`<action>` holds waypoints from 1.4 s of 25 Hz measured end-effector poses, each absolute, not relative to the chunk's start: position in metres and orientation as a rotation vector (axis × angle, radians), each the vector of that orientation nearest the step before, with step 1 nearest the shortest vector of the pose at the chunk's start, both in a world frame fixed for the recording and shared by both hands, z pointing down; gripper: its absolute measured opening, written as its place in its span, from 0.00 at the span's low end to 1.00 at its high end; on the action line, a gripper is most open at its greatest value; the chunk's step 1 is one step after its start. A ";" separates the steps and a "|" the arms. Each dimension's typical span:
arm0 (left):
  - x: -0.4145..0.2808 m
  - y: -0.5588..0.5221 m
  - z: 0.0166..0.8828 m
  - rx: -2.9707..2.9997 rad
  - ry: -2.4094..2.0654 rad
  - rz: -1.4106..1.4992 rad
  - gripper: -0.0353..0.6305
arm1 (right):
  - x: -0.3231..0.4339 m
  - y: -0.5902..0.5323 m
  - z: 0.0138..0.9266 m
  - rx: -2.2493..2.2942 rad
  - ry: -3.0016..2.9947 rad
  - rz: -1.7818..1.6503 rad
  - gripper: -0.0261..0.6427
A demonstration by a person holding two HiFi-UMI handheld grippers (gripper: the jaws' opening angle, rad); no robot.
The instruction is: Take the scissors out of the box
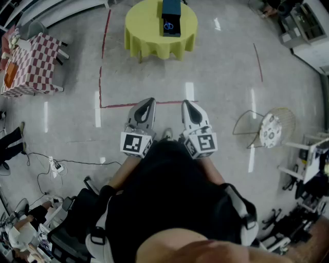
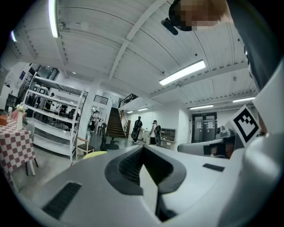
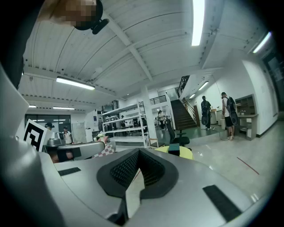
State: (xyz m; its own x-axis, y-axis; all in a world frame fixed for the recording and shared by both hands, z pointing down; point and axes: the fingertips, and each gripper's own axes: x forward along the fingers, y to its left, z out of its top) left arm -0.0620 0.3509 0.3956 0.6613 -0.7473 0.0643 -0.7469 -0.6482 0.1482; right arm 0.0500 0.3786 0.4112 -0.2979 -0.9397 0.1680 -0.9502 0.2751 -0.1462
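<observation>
A round table under a yellow cloth stands far ahead across the floor. On it sits a dark box, and blue-handled scissors show at the box's near end. My left gripper and right gripper are held side by side close to my body, well short of the table, both pointing toward it. Both are shut with nothing between the jaws. In the right gripper view, the box and yellow table appear small just past the jaw tips. In the left gripper view, only an edge of the yellow table shows.
A red-checked table stands at the left. A wire-frame chair is at the right. Red tape lines mark the floor between me and the yellow table. Cables lie at the lower left. Shelving and distant people are beyond.
</observation>
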 end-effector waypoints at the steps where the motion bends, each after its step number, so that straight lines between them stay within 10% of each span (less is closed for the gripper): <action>1: -0.062 0.350 0.396 2.710 -1.228 -0.003 0.05 | 0.050 0.377 0.411 1.832 -2.468 0.339 0.04; 35: -0.142 0.310 0.428 2.687 -1.136 -0.024 0.05 | -0.024 0.330 0.418 1.917 -2.394 0.316 0.04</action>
